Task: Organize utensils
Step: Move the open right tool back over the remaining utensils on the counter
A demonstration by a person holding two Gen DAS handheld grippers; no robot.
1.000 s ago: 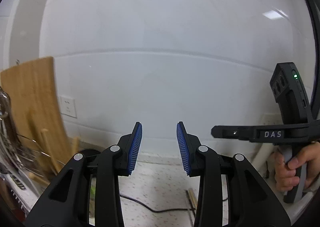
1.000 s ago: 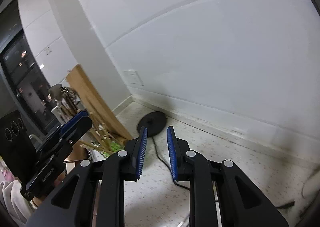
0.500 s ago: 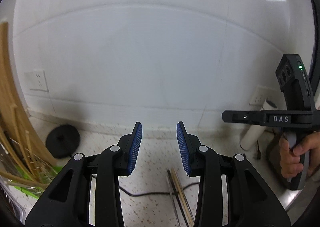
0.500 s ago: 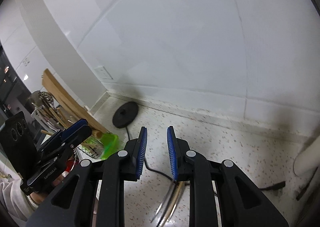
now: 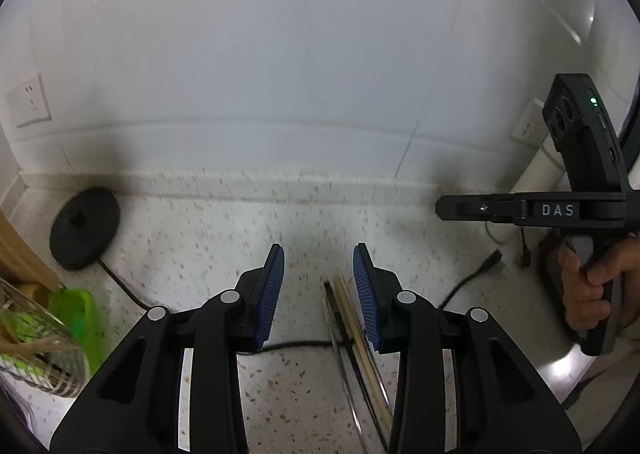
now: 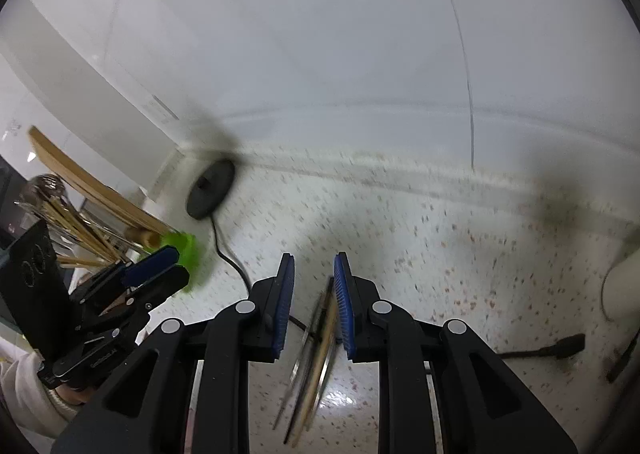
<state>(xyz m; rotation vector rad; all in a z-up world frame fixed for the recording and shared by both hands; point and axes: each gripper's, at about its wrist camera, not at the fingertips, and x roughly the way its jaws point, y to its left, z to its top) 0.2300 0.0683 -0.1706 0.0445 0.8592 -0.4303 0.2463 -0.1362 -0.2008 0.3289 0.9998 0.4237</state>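
Both tools, left (image 5: 318, 286) and right (image 6: 314, 302), angle downward, jaws apart.

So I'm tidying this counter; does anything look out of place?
Yes: a loose bundle of chopsticks lies flat on the speckled countertop, across a black cable, instead of standing in the utensil holder at the left.

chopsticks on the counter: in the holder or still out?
Out. The chopsticks lie flat on the speckled counter, below the right gripper. The holder stands apart at left.
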